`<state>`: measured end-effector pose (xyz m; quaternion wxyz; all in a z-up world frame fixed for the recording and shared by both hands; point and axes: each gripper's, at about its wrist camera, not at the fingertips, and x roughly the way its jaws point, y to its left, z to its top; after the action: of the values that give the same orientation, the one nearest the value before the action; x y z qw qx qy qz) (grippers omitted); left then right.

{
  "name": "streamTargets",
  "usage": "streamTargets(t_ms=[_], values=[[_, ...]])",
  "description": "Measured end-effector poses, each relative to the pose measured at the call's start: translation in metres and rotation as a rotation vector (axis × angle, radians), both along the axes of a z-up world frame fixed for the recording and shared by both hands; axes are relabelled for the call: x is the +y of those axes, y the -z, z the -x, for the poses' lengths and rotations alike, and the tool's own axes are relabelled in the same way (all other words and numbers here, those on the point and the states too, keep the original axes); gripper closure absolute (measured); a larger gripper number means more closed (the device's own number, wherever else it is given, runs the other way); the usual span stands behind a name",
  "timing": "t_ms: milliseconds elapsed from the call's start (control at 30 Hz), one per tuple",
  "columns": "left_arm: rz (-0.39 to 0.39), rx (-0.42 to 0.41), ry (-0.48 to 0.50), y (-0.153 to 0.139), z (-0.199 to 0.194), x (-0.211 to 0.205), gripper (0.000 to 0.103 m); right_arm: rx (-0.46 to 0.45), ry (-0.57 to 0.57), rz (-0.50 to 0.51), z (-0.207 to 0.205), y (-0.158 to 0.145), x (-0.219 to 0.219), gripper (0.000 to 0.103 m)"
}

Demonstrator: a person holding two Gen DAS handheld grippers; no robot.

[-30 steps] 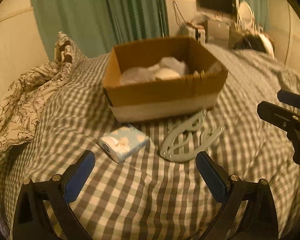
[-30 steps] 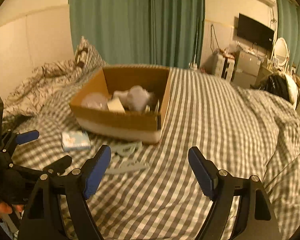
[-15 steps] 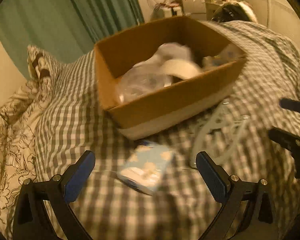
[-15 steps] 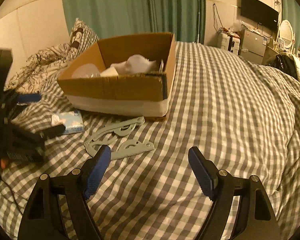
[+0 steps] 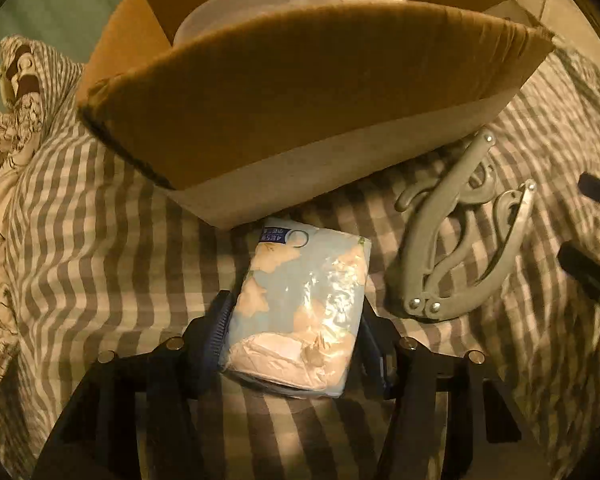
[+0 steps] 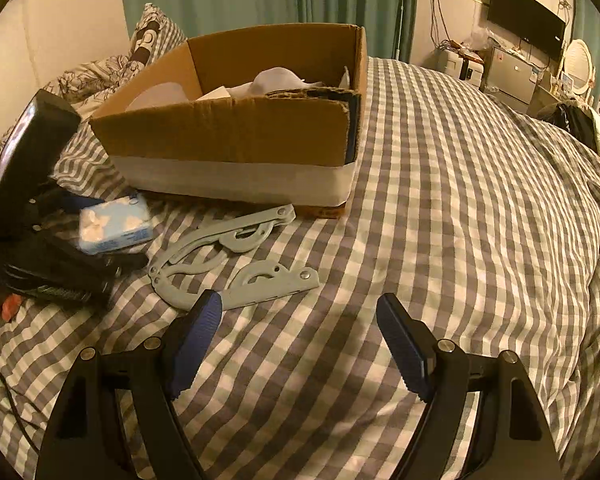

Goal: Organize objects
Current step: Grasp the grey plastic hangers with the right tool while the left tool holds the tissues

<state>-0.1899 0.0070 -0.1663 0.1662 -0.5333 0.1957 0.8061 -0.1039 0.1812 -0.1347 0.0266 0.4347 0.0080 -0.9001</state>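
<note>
Left gripper (image 5: 296,332) clamps the tissue pack (image 5: 300,304) on the bed (image 6: 440,200), just before the box (image 6: 236,136). Right gripper (image 6: 300,344) spread, empty, near the hanger (image 6: 224,256). Box holds some items; pack and hanger left to stow.

Blue tissue pack (image 5: 300,304), seemingly clamped, beside box (image 5: 300,100).

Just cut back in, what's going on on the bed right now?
The left gripper has its jaws closed on the tissue pack, which lies on the checked bedspread just before the cardboard box. The right gripper hovers open and empty near the grey folding hanger.
</note>
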Motion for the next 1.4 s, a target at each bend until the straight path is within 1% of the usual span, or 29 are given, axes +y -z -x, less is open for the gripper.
streamTargets(t_ms=[100,133,167,200,233,267,300,333,367,433,467,533,567,600,667,800,867,900,967,1000,1033,1067,1100,1133,1167,1233,1300,1367,1400], values=[[-0.032,0.046,0.018,-0.012,-0.016,0.005,0.045,0.006,-0.013,-0.020,-0.003,-0.002,-0.005,0.024],[-0.057,0.057,0.028,-0.017,-0.023,0.007,0.045,0.008,-0.019,-0.028,-0.005,-0.003,-0.007,0.024],[-0.110,0.073,0.038,-0.026,-0.034,0.009,0.045,0.009,-0.022,-0.033,-0.006,-0.004,-0.009,0.024],[-0.142,0.087,0.042,-0.033,-0.043,0.010,0.045,0.011,-0.030,-0.041,-0.006,-0.005,-0.011,0.024],[-0.160,0.110,0.047,-0.039,-0.051,0.011,0.045,0.012,-0.036,-0.047,-0.007,-0.005,-0.012,0.024],[-0.148,0.156,0.054,-0.046,-0.060,0.015,0.045,0.011,-0.044,-0.055,-0.008,-0.005,-0.014,0.024],[-0.115,0.225,0.045,-0.052,-0.069,0.016,0.045,0.008,-0.057,-0.068,-0.008,-0.004,-0.018,0.024],[-0.102,0.260,0.027,-0.055,-0.073,0.016,0.045,0.005,-0.069,-0.078,-0.008,-0.003,-0.020,0.024],[-0.108,0.271,0.003,-0.058,-0.074,0.014,0.045,0.000,-0.083,-0.090,-0.008,-0.001,-0.024,0.024],[-0.187,0.231,-0.043,-0.060,-0.070,0.002,0.045,-0.013,-0.112,-0.122,-0.006,0.007,-0.033,0.024],[-0.202,0.222,-0.069,-0.060,-0.068,-0.004,0.045,-0.022,-0.119,-0.143,-0.004,0.011,-0.037,0.024],[-0.184,0.234,-0.138,-0.061,-0.062,-0.015,0.045,-0.034,-0.139,-0.177,0.002,0.020,-0.046,0.024],[-0.195,0.229,-0.169,-0.062,-0.060,-0.020,0.045,-0.036,-0.153,-0.182,0.004,0.023,-0.050,0.024],[-0.229,0.216,-0.194,-0.062,-0.057,-0.029,0.045,-0.036,-0.169,-0.190,0.007,0.025,-0.055,0.024],[-0.265,0.210,-0.222,-0.063,-0.055,-0.041,0.045,-0.029,-0.195,-0.217,0.010,0.029,-0.066,0.024],[-0.285,0.186,-0.259,-0.059,-0.051,-0.052,0.045,-0.010,-0.269,-0.337,0.020,0.042,-0.092,0.024],[-0.289,0.180,-0.272,-0.056,-0.051,-0.056,0.045,-0.004,-0.287,-0.368,0.023,0.047,-0.099,0.024],[-0.291,0.178,-0.277,-0.056,-0.050,-0.057,0.045,0.000,-0.292,-0.367,0.026,0.049,-0.100,0.026],[-0.289,0.178,-0.285,-0.056,-0.046,-0.058,0.045,0.010,-0.302,-0.335,0.028,0.048,-0.099,0.036],[-0.286,0.177,-0.288,-0.055,-0.046,-0.058,0.045,0.012,-0.311,-0.317,0.028,0.047,-0.098,0.056],[-0.287,0.176,-0.290,-0.054,-0.047,-0.058,0.045,0.009,-0.314,-0.306,0.028,0.046,-0.098,0.062],[-0.293,0.176,-0.290,-0.054,-0.046,-0.059,0.045,0.018,-0.312,-0.307,0.026,0.045,-0.098,0.065],[-0.312,0.180,-0.285,-0.056,-0.047,-0.060,0.045,0.042,-0.309,-0.315,0.020,0.040,-0.098,0.074],[-0.327,0.187,-0.278,-0.058,-0.049,-0.061,0.045,0.067,-0.304,-0.307,0.015,0.034,-0.096,0.078],[-0.338,0.200,-0.269,-0.061,-0.050,-0.061,0.045,0.091,-0.299,-0.276,0.010,0.025,-0.092,0.079],[-0.342,0.214,-0.260,-0.064,-0.052,-0.059,0.045,0.135,-0.276,-0.190,0.000,0.002,-0.077,0.085],[-0.342,0.224,-0.258,-0.065,-0.053,-0.058,0.045,0.180,-0.239,-0.148,-0.007,-0.022,-0.062,0.090],[-0.350,0.244,-0.257,-0.071,-0.056,-0.058,0.045,0.212,-0.214,-0.084,-0.014,-0.045,-0.046,0.091],[-0.355,0.251,-0.253,-0.074,-0.057,-0.057,0.045,0.223,-0.207,-0.066,-0.015,-0.053,-0.045,0.091]])
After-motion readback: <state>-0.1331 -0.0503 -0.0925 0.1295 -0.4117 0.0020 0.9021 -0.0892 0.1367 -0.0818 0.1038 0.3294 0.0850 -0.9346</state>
